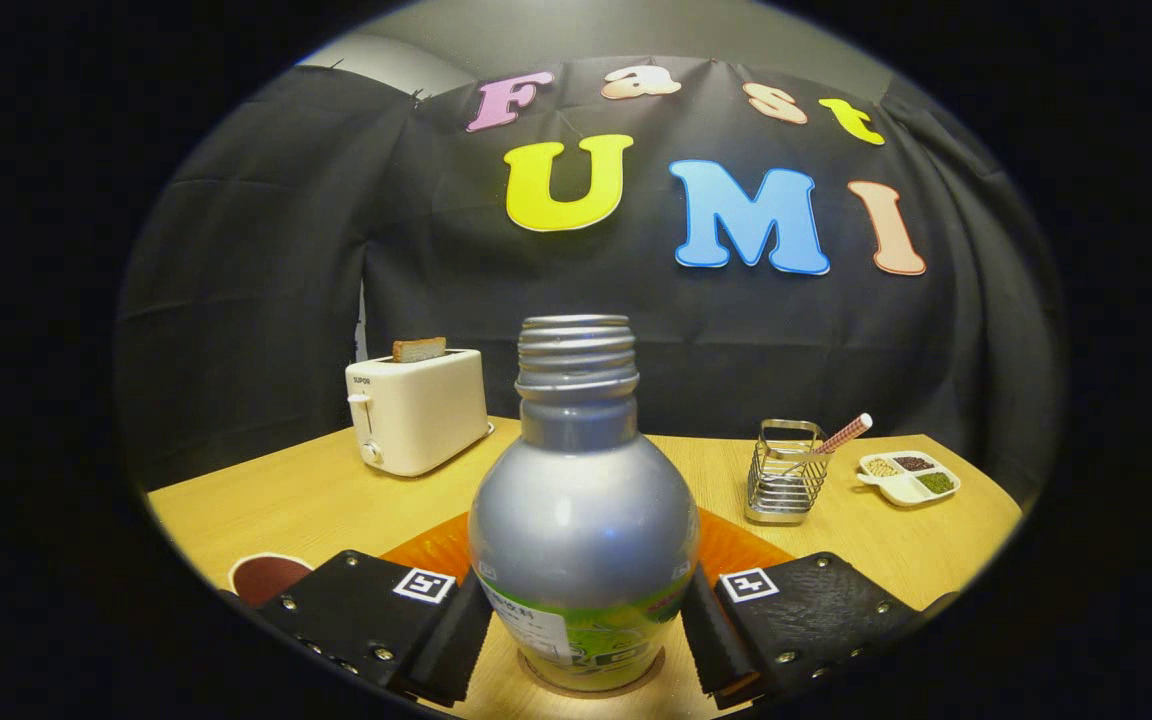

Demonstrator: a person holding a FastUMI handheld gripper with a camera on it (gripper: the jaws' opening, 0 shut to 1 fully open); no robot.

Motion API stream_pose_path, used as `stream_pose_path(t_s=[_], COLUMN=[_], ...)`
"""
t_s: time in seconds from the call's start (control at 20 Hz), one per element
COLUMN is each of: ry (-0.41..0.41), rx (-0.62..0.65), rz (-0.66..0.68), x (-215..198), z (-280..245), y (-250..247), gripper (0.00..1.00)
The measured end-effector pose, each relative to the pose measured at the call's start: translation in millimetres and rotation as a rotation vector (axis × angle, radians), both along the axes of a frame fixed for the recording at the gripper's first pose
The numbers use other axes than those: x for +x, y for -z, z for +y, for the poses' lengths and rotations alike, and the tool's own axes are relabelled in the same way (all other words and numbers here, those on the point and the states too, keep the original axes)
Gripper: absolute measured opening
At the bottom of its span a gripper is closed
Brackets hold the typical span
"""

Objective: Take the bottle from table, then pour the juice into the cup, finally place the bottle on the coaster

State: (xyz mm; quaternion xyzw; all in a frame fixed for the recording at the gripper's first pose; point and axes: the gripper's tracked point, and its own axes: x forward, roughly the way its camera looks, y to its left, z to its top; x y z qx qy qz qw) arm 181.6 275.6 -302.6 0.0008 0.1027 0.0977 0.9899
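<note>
The bottle (584,520), silver with a green label and its threaded neck uncapped, stands upright between the fingers of the gripper (584,625), near the front edge of the tabletop (336,490). It seems to rest on a round cork-coloured disc, probably the coaster (591,688), though only a thin rim of that shows under the base. The two fingers sit close against the bottle's lower sides; whether both pads truly press on it cannot be told, since the contact lines fall at the curve of the body. An orange mat (736,545) lies just behind the bottle, and the rim of a dark red cup (266,575) shows beside the left finger. Farther back stand a white toaster (416,410) holding a slice of bread, a wire holder (784,470) and a small divided dish (908,476). With the neck open, whichever step this is calls for keeping the bottle vertical, moving the fingers evenly and avoiding any sideways nudge.
</note>
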Motion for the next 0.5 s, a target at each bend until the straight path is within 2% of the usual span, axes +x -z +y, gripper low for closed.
stream_pose_path(t_s=[0.3, 0.5], ry=[0.004, 0.007], rx=[0.039, 0.010], rz=[0.033, -0.001], x=[4, 5], z=[3, 6], y=[18, 17], gripper=[0.82, 0.81])
